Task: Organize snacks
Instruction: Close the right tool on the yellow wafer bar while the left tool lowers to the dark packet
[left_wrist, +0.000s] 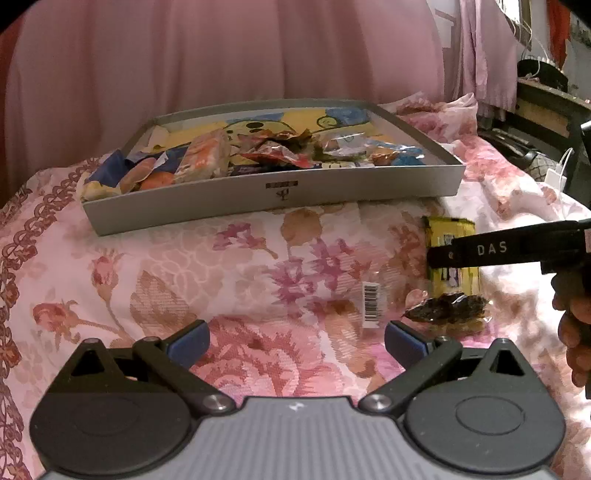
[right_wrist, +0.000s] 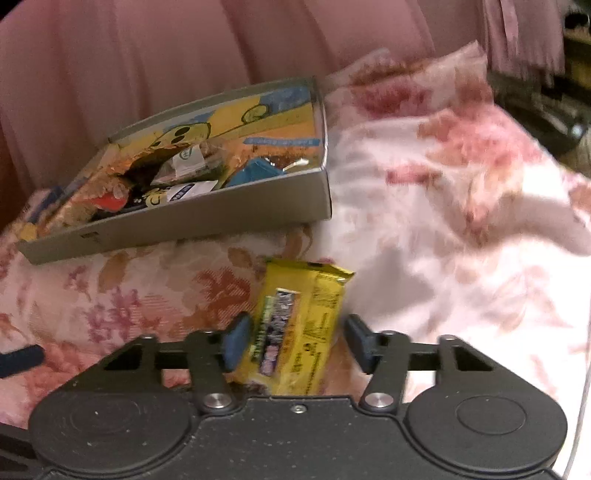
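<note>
Right tool (right_wrist: 295, 341) straddles the yellow snack packet (right_wrist: 295, 332) on the floral bedspread (right_wrist: 424, 221) — its blue pads (right_wrist: 236, 341) spread wide, one on each side, the right pad clear of the wrapper. Left tool (left_wrist: 297, 341) hangs released over bare fabric, holding nothing. Near it lie a dark clear-wrapped snack (left_wrist: 445, 312) and a barcode sticker (left_wrist: 370, 304). Beyond — a grey box (left_wrist: 273, 199) full of snacks.
</note>
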